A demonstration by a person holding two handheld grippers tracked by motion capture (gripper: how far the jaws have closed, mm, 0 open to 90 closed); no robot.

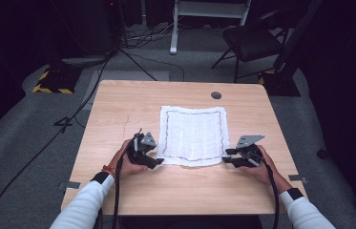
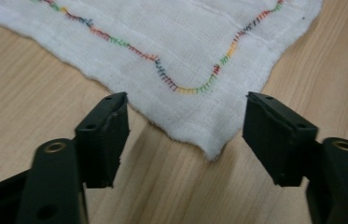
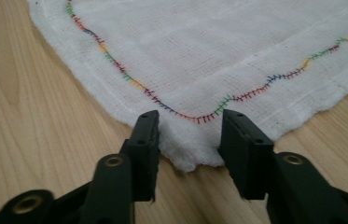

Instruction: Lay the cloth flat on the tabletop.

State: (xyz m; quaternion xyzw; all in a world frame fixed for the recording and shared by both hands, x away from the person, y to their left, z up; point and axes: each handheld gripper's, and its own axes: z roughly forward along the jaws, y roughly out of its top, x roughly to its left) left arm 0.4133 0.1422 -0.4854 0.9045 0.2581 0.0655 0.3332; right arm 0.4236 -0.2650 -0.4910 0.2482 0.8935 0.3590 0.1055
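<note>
High view: the white cloth (image 1: 193,135) lies flat near the middle of the wooden table (image 1: 118,109), its stitched border running just inside the edges. Your left gripper (image 1: 155,161) sits at the cloth's near left corner and your right gripper (image 1: 225,159) at the near right corner, each held low over the tabletop in one of your hands. A chair (image 1: 252,40) stands on the floor beyond the table. Left gripper view: your jaws stand spread, one on each side of the cloth (image 2: 176,51) corner; the corner tip lies flat on the wood between them, and neither pad touches the fabric. The coloured stitching curves round just behind the corner. Right gripper view: your jaws stand closer together and bracket the cloth (image 3: 218,51) corner; the fabric edge sits right against both pads, slightly bunched between them, but you cannot tell whether it is pinched yet.
</note>
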